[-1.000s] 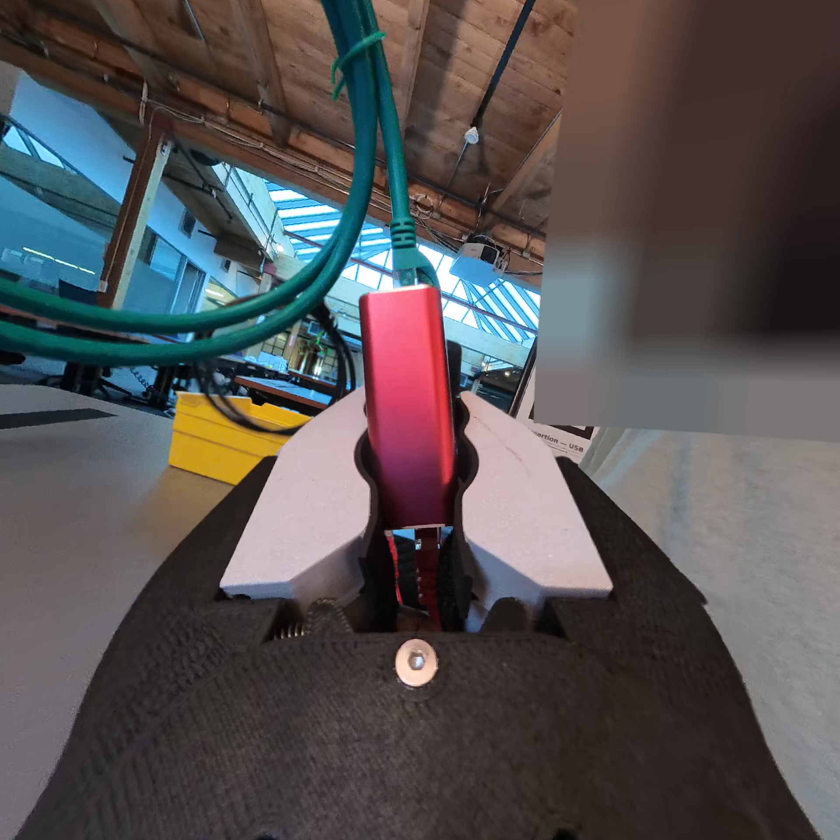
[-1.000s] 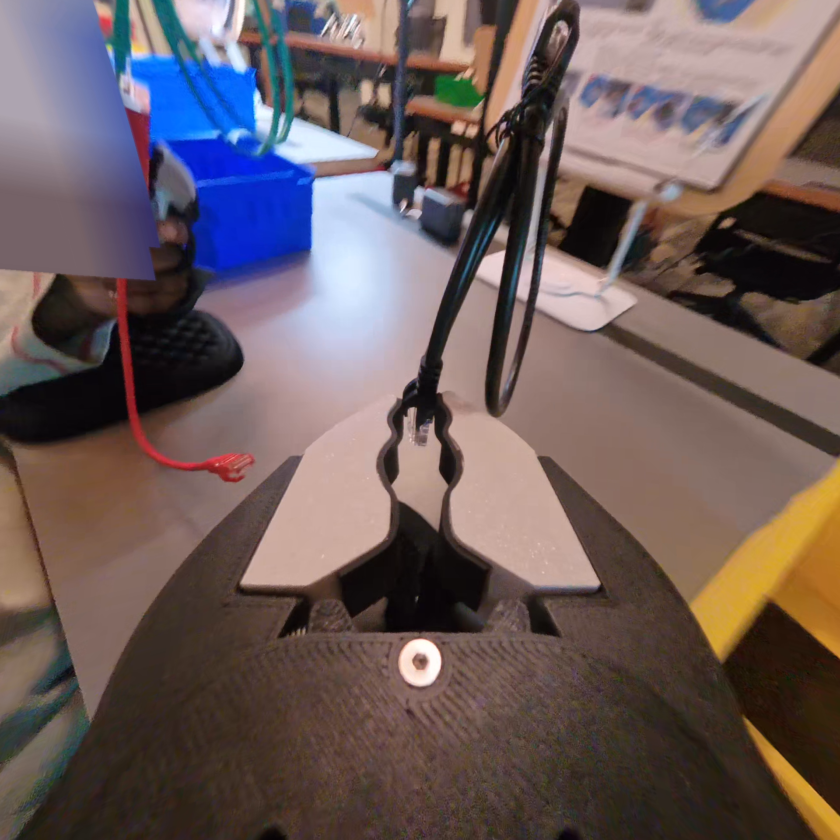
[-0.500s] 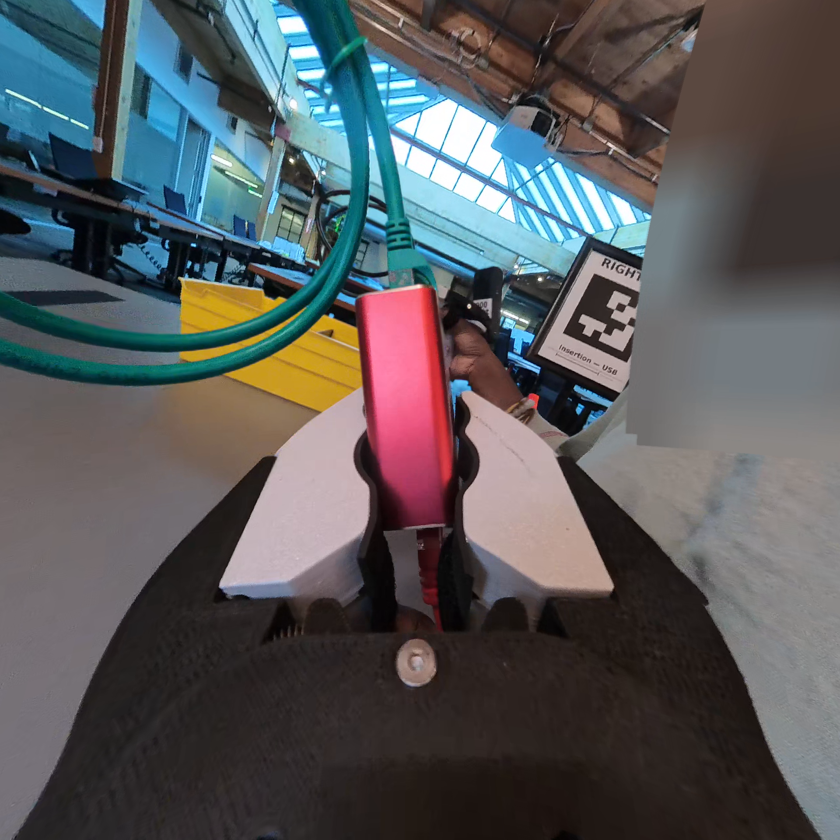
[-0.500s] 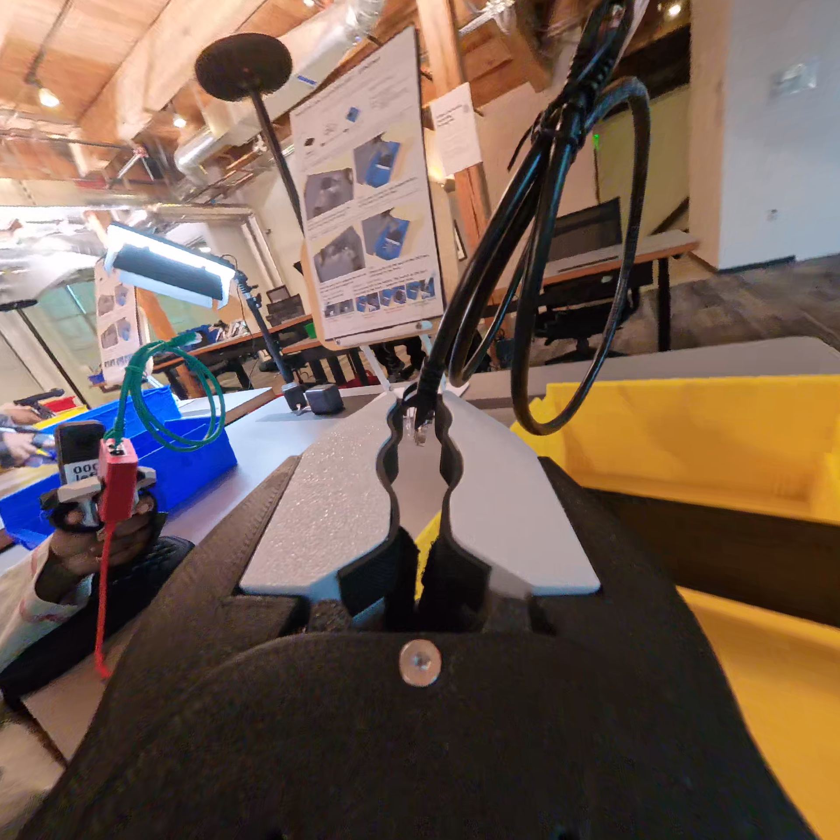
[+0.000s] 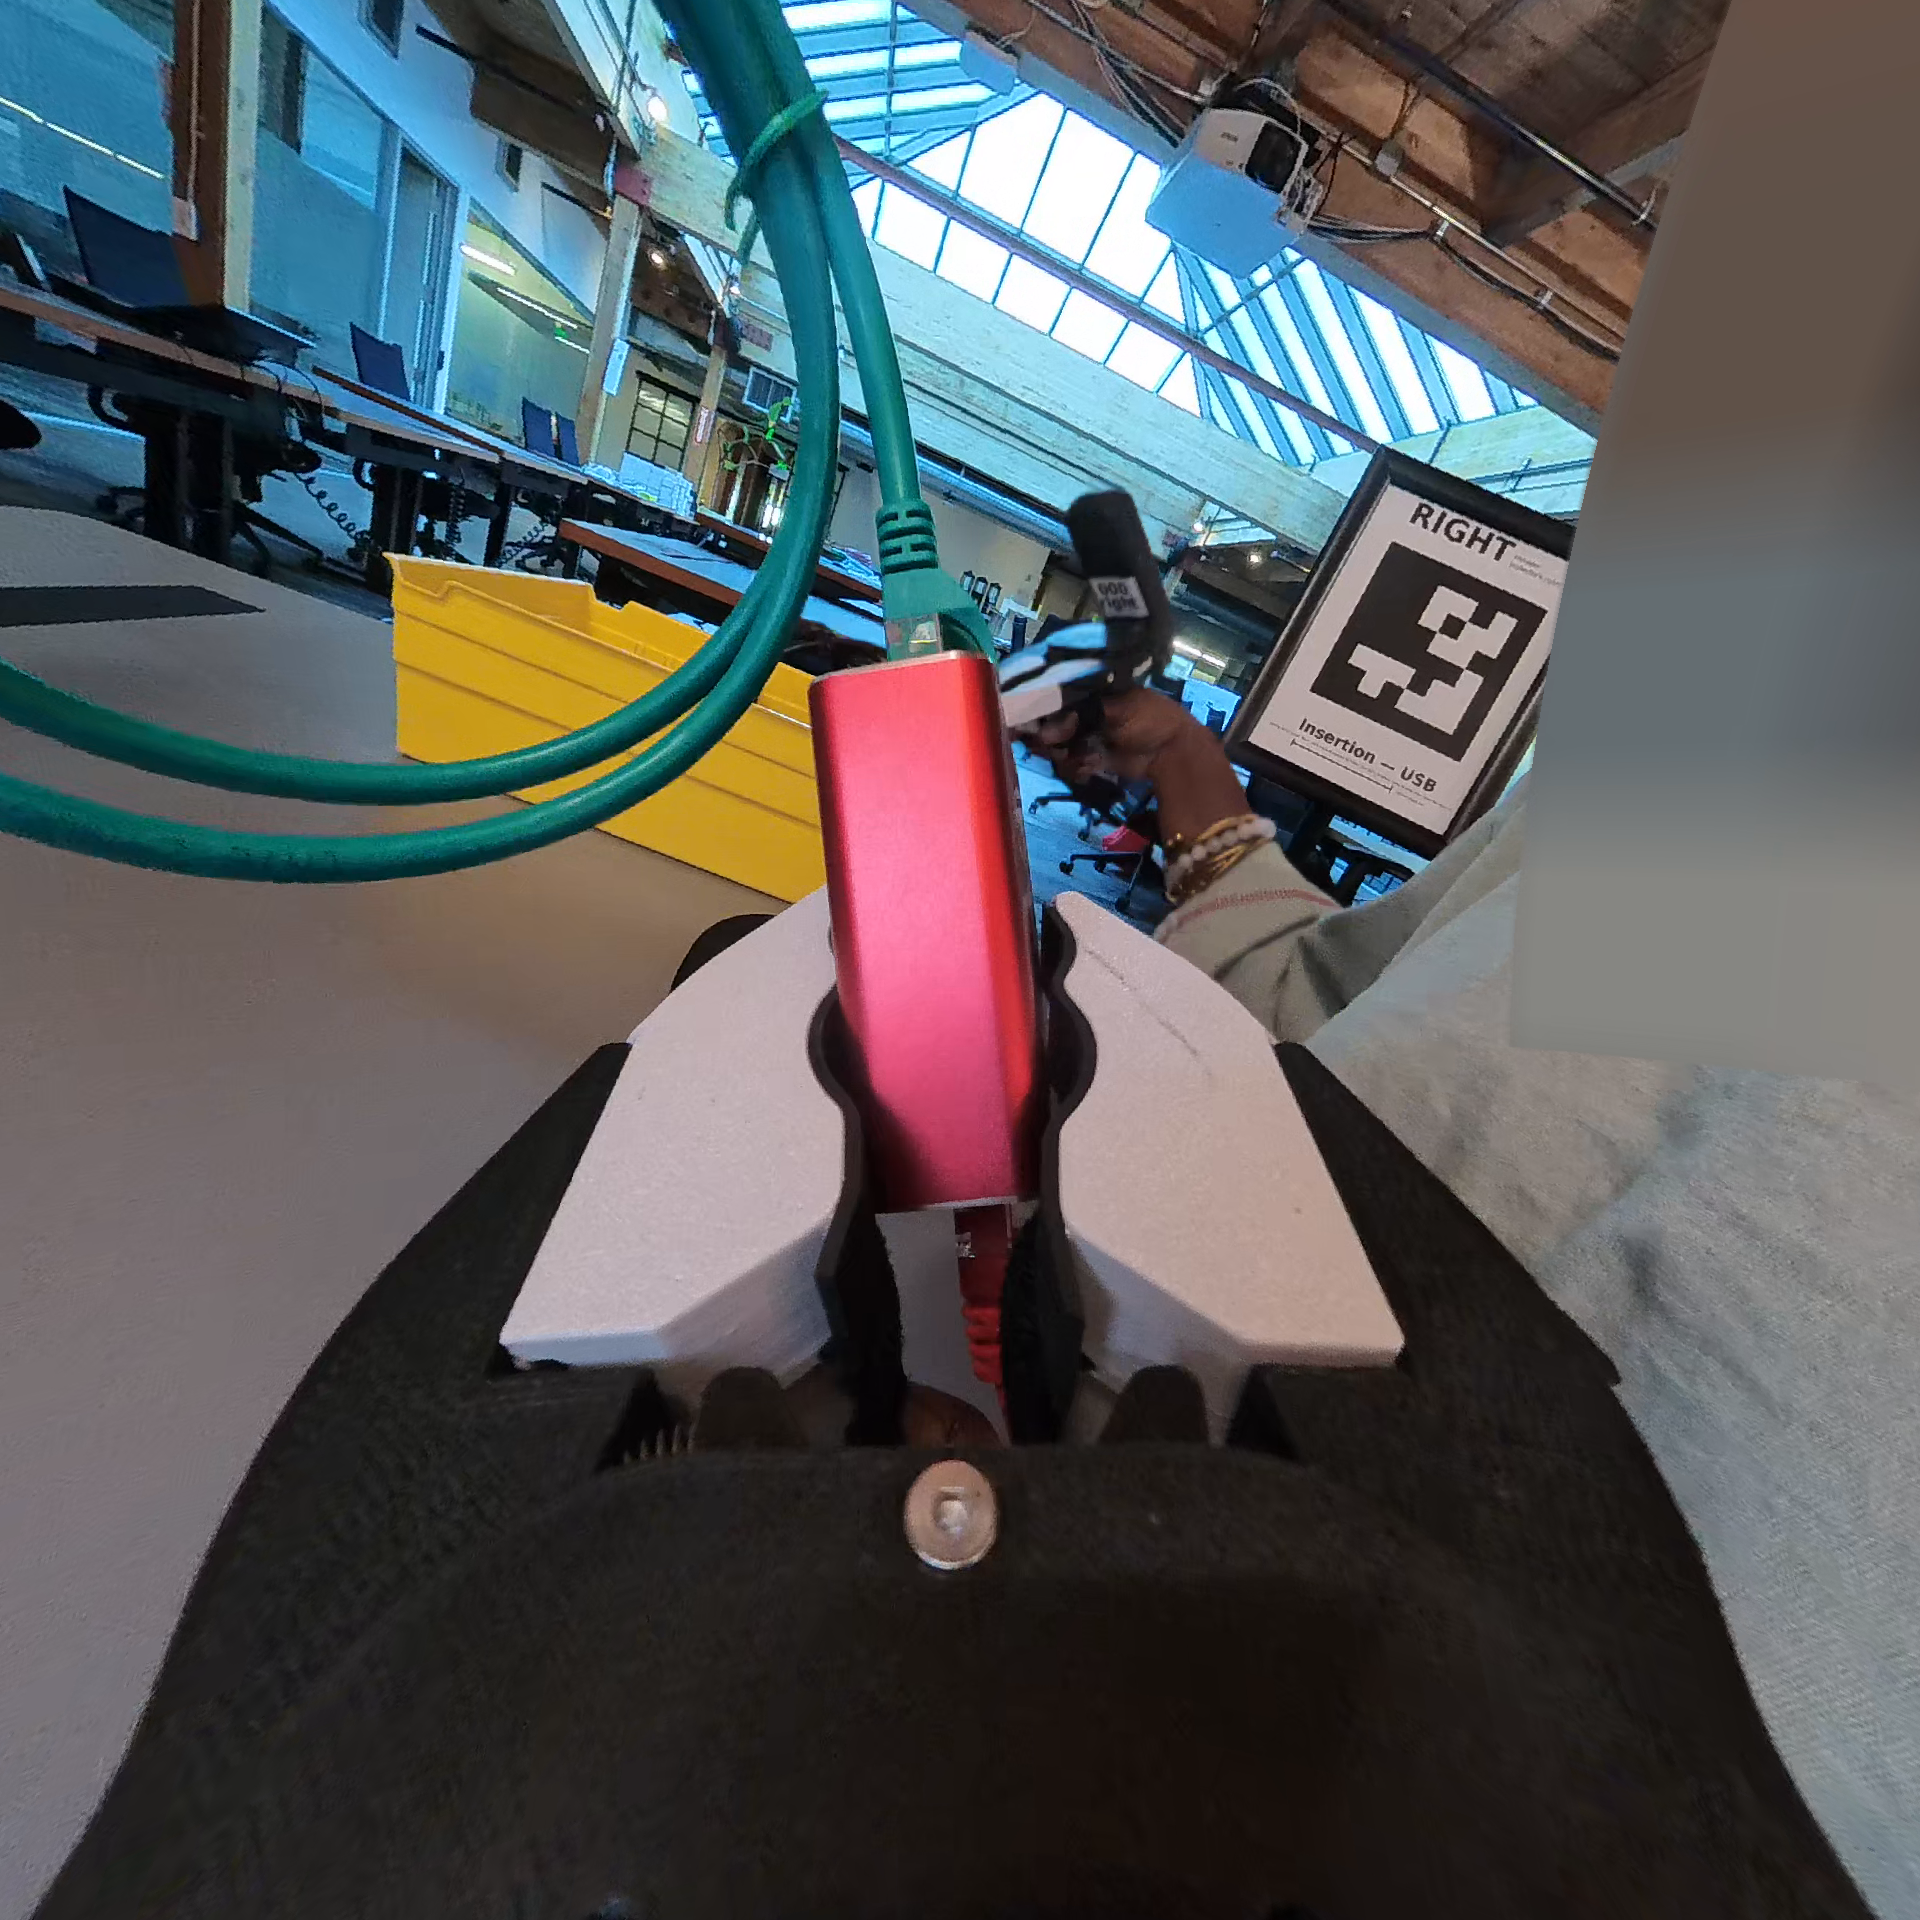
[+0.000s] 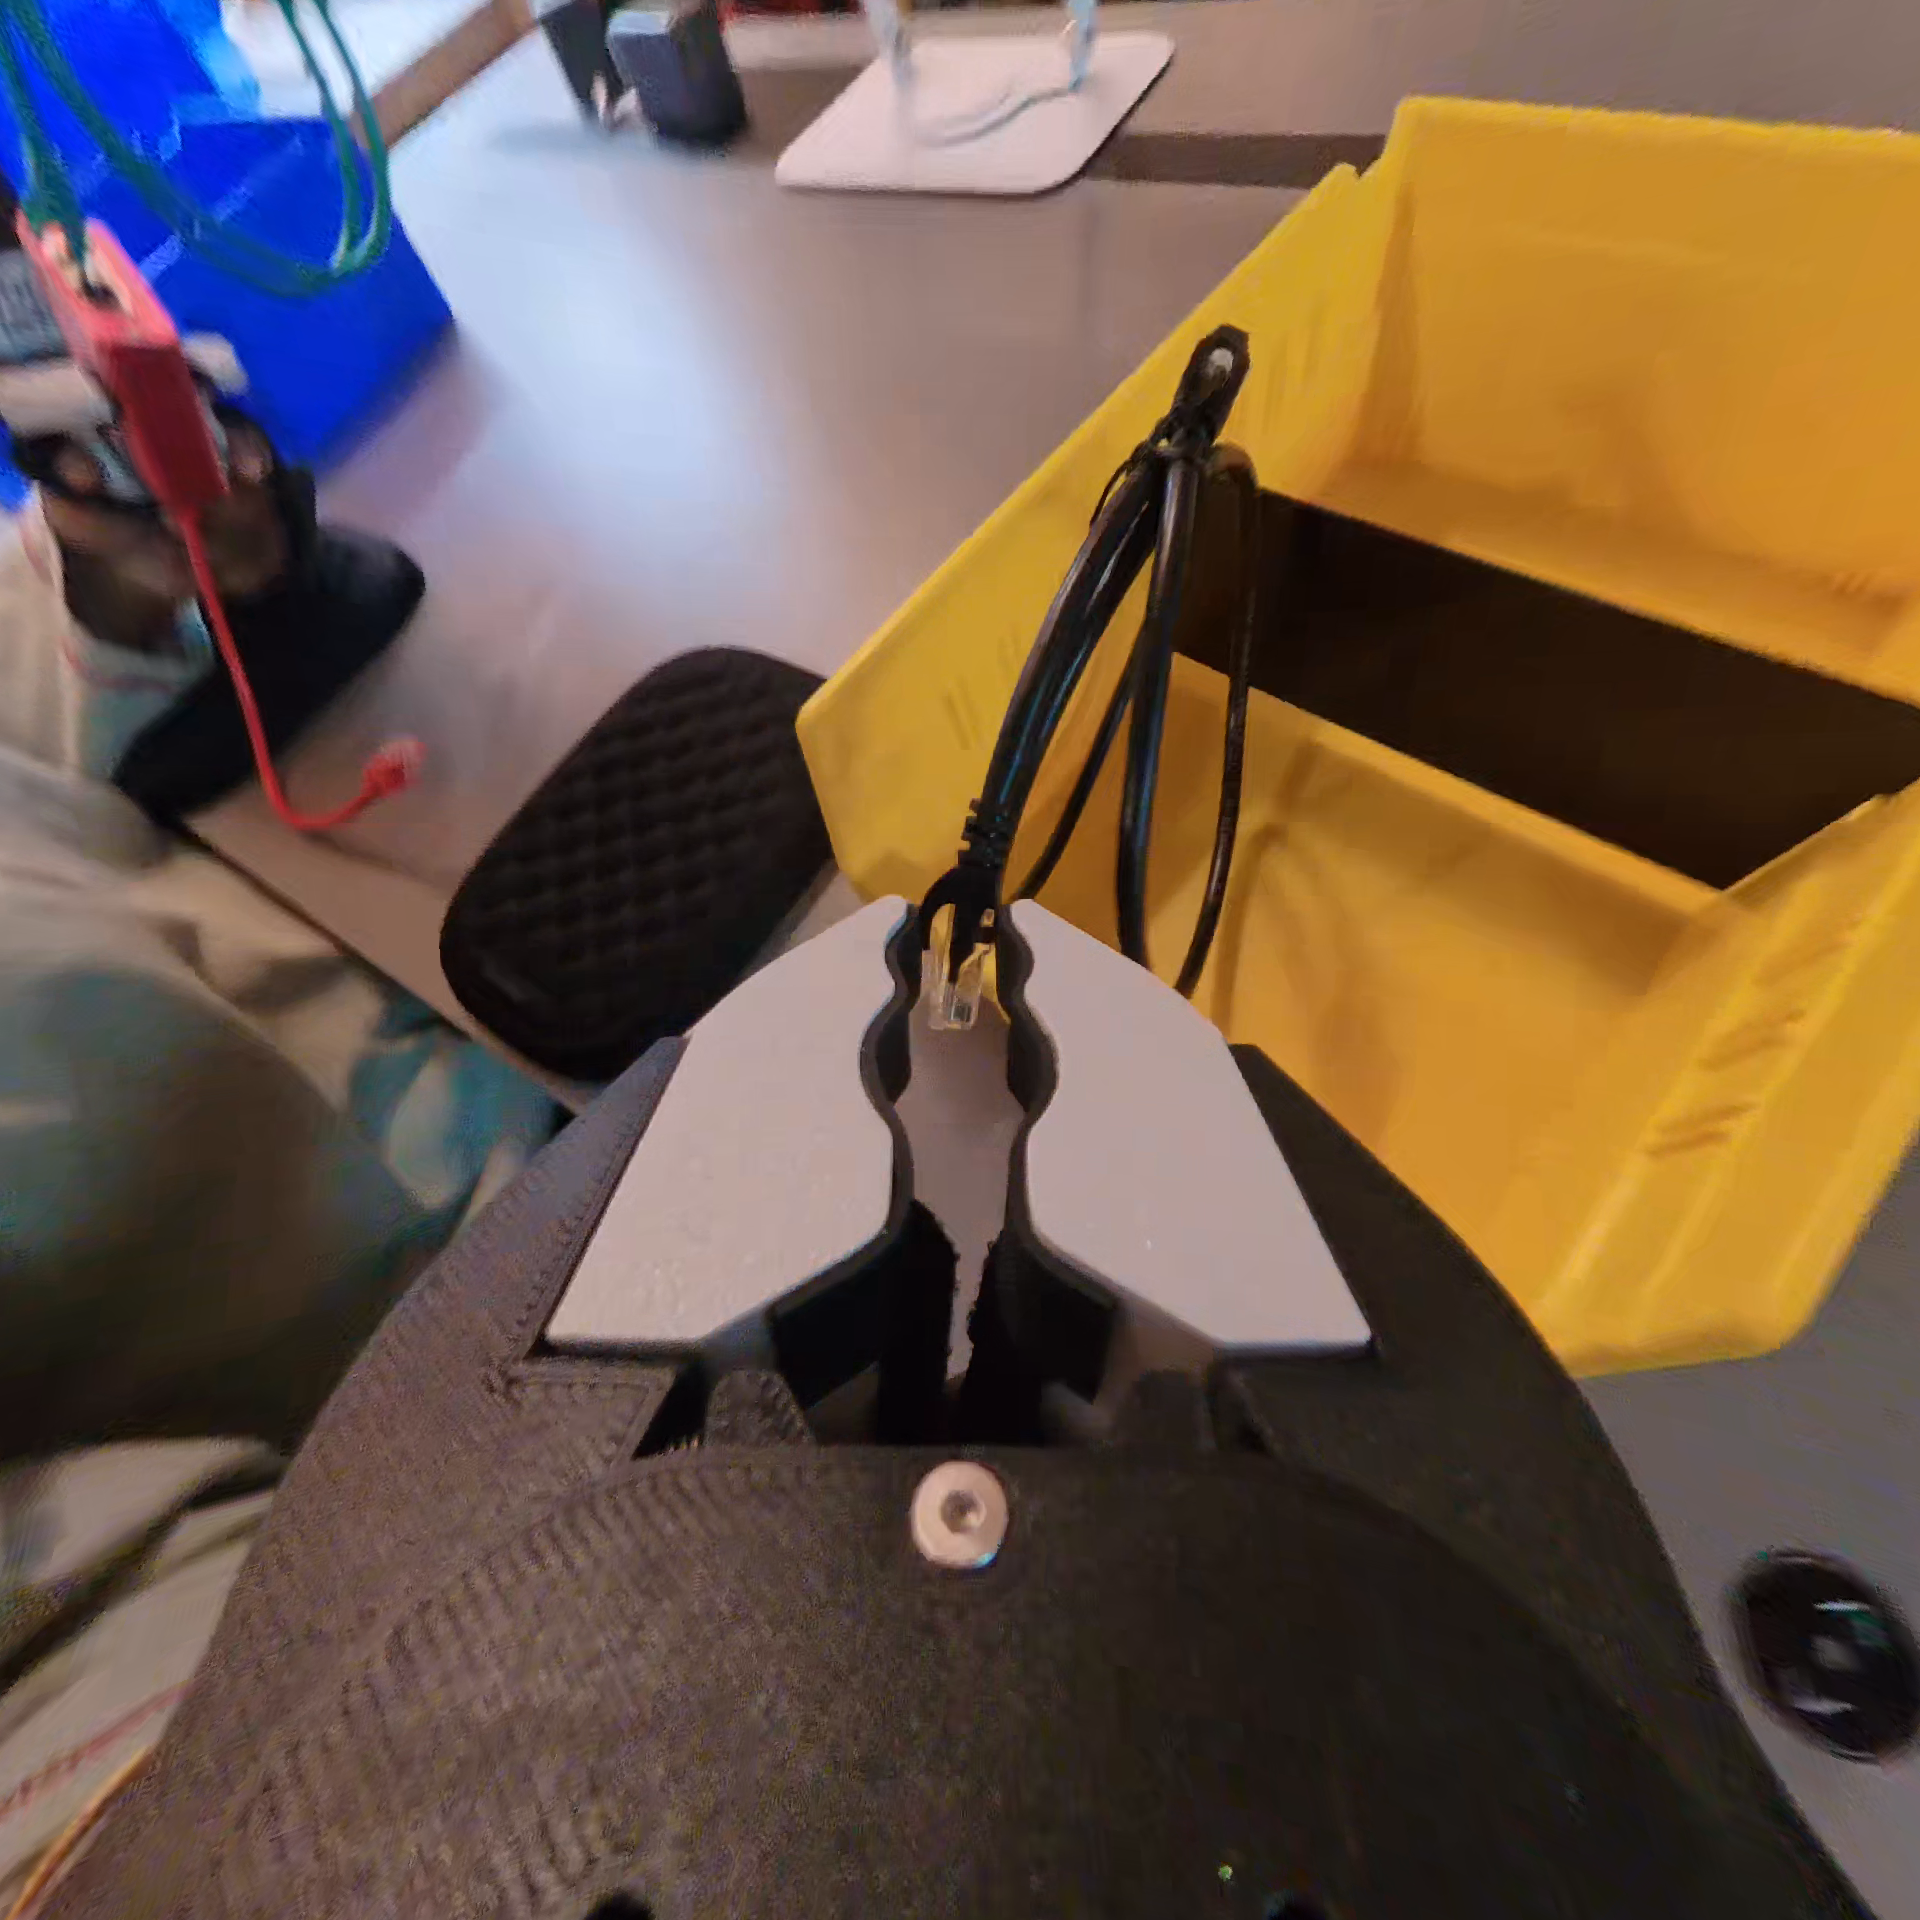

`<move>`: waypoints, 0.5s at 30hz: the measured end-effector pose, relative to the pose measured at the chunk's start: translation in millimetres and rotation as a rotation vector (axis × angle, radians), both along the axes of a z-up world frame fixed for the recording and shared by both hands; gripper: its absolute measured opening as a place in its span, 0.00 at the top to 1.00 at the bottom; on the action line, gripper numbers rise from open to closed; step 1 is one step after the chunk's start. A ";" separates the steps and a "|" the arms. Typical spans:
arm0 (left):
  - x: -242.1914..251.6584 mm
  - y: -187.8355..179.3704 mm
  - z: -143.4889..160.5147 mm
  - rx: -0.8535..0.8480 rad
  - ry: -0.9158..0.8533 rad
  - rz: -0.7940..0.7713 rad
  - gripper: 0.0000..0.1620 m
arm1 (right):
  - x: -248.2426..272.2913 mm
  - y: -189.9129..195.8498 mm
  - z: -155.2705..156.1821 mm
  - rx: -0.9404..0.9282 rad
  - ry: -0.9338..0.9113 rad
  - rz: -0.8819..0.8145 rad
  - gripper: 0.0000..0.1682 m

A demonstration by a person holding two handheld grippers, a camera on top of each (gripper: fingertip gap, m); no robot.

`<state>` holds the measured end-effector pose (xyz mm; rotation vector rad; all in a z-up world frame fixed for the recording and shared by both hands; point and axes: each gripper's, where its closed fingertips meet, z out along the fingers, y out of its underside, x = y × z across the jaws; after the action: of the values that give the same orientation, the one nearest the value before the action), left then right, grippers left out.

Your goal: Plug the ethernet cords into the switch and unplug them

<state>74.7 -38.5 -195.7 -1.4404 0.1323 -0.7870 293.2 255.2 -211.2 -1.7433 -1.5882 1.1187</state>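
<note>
Switch (image 5: pixel 930 935) clamped between left tongs (image 5: pixel 940 966), green cord (image 5: pixel 831 416) atop.

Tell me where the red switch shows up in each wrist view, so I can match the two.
Left wrist view: red switch centre frame, clamped upright in the left gripper, green cord plugged into its top.
Right wrist view: same switch far left, upper part, blurred.
Shared landmark: yellow bin.
</note>
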 end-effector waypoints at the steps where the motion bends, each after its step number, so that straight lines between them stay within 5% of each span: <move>1: -0.1 0.2 -0.3 -0.001 -0.001 0.000 0.81 | 2.4 0.9 5.5 0.029 -0.026 0.051 0.92; 8: 1.9 -0.1 -1.3 -0.005 0.018 -0.004 0.81 | 13.4 37.3 7.1 0.120 -0.404 0.237 0.92; 15: 0.6 0.4 -2.1 -0.009 0.002 -0.008 0.81 | 8.1 38.0 36.3 -0.042 -0.419 0.479 0.92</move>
<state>75.4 -38.0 -197.8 -1.4501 0.1359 -0.7940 301.2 293.2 -174.9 -1.7524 -2.3450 1.0377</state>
